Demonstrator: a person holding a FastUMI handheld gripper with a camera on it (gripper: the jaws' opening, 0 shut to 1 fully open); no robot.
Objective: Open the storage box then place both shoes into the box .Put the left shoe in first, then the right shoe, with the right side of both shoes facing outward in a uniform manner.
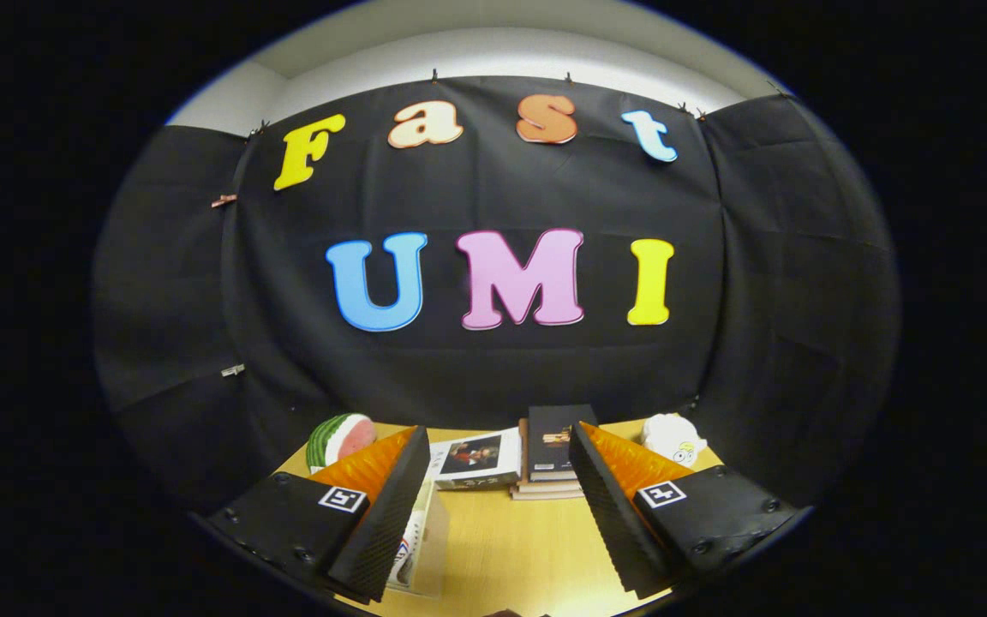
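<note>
The gripper (498,480) is held above a wooden bench (519,540), its fingers (386,514) spread wide with nothing between them but bare bench top. A clear storage box (421,548) stands just inside the left finger, partly hidden behind it. Beyond the fingers, near the black cloth wall, lie a picture book (476,458) and a stack of books (555,454). A watermelon toy (337,439) sits beyond the left finger, and a white plush toy (672,439) beyond the right one.
</note>
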